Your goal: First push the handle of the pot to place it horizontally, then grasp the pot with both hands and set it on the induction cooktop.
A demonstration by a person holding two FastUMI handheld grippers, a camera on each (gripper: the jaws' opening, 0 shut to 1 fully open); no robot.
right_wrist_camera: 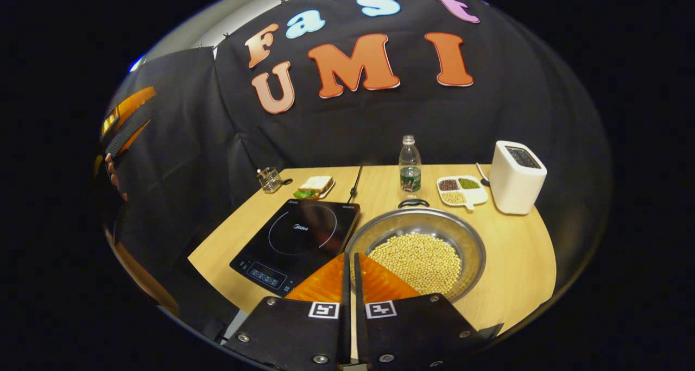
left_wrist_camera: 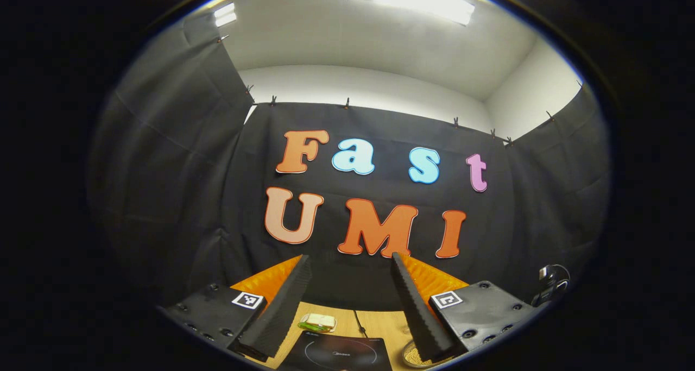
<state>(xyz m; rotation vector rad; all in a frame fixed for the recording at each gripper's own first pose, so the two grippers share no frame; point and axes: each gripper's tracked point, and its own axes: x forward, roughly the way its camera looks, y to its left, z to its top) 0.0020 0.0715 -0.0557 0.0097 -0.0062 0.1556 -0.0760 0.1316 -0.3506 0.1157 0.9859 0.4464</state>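
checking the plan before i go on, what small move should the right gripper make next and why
Probably ease the right gripper, fingers nearly together with nothing between them, toward the pot's handle at the far rim. The pot of beans sits on the table beside the induction cooktop, and the handle has to be pushed first.

The induction cooktop (right_wrist_camera: 297, 238) carries a small brand word at the centre of its ring and another at its far left corner, both too small to read. The water bottle (right_wrist_camera: 410, 165) label is illegible.
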